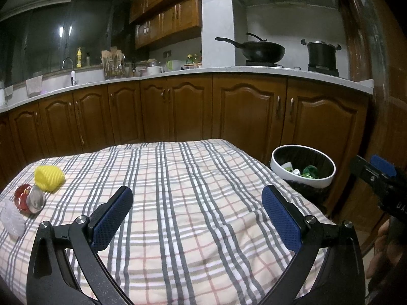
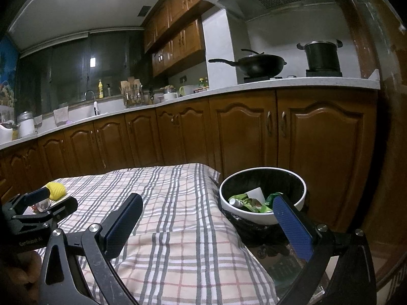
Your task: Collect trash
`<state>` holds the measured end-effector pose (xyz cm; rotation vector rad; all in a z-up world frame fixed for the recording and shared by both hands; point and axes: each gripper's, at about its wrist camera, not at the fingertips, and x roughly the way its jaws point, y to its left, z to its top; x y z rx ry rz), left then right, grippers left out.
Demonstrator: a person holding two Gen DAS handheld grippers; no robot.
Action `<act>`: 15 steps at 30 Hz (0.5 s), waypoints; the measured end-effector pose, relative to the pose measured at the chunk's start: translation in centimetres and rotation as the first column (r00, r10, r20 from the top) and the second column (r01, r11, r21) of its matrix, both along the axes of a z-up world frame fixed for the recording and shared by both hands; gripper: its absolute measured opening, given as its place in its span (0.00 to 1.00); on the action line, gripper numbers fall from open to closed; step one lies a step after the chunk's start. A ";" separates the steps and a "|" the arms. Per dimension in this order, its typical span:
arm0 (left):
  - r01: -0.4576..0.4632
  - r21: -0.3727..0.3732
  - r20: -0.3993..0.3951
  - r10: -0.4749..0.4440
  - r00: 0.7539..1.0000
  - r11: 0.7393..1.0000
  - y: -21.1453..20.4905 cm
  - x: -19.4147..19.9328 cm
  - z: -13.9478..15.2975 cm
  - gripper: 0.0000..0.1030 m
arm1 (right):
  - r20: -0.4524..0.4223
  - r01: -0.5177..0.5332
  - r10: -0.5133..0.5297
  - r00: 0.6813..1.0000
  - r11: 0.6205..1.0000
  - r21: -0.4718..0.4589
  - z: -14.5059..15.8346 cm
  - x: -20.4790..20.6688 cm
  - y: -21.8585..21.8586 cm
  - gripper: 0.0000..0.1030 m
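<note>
On the plaid cloth at the far left lie a yellow foam net, a red and silver crumpled wrapper and a white foam net. My left gripper is open and empty over the middle of the cloth. A white-rimmed trash bin with green wrappers inside stands off the table's right edge. My right gripper is open and empty, its right finger in front of the bin. The yellow net also shows in the right wrist view, behind the left gripper.
Brown kitchen cabinets run behind the table under a pale countertop. A black wok and a pot sit on the stove. A sink with a tap is at the back left.
</note>
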<state>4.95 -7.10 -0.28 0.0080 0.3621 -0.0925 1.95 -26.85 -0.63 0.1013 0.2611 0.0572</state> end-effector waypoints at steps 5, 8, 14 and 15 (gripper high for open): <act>0.004 0.001 -0.004 -0.004 1.000 1.000 0.3 0.1 -0.1 1.00 | -0.004 -0.001 0.001 1.000 1.000 0.002 0.0 0.1 0.0 1.00; 0.006 0.000 -0.005 -0.006 1.000 1.000 0.3 0.2 -0.1 1.00 | -0.003 -0.001 0.001 1.000 1.000 0.005 0.0 0.1 0.0 1.00; 0.022 -0.004 -0.018 -0.022 1.000 1.000 1.2 0.8 -0.4 1.00 | -0.016 -0.003 0.003 1.000 1.000 0.010 0.0 0.3 0.1 1.00; 0.028 -0.004 -0.022 -0.028 0.999 1.000 1.2 1.1 -0.4 1.00 | -0.019 -0.003 0.003 1.000 1.000 0.010 0.0 0.5 0.1 1.00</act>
